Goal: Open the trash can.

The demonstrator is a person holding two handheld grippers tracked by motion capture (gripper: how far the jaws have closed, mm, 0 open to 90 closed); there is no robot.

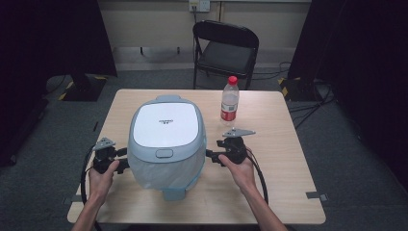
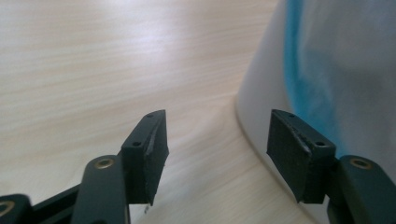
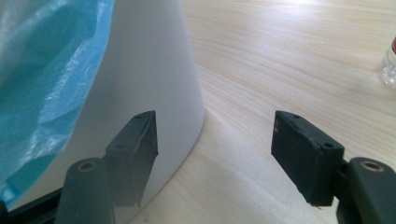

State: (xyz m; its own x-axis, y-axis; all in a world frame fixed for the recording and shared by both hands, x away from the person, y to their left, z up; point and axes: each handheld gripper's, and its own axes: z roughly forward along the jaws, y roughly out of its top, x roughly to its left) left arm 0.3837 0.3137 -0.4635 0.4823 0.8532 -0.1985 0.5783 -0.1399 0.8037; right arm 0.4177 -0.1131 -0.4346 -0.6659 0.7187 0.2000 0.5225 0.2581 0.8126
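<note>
A pale blue and white lidded bin (image 1: 166, 139) stands in the middle of the wooden table (image 1: 269, 168), with a thin plastic bag (image 1: 163, 171) hanging over its near side. My left gripper (image 1: 123, 162) sits at the bin's left flank, open, jaws pointing at the wall. In the left gripper view that gripper (image 2: 218, 126) is open, its pads bare, the white bin wall (image 2: 266, 93) and blue-tinted bag (image 2: 313, 70) close at the right. My right gripper (image 1: 211, 156) sits at the bin's right flank. It (image 3: 215, 123) stands open beside the bin wall (image 3: 149, 70) and bag (image 3: 46, 70), touching neither.
A clear water bottle (image 1: 230, 102) with a red cap and label stands behind the right gripper, its base at the right edge of the right gripper view (image 3: 390, 60). A black folding chair (image 1: 225, 48) stands beyond the table's far edge. Bare tabletop lies to the right.
</note>
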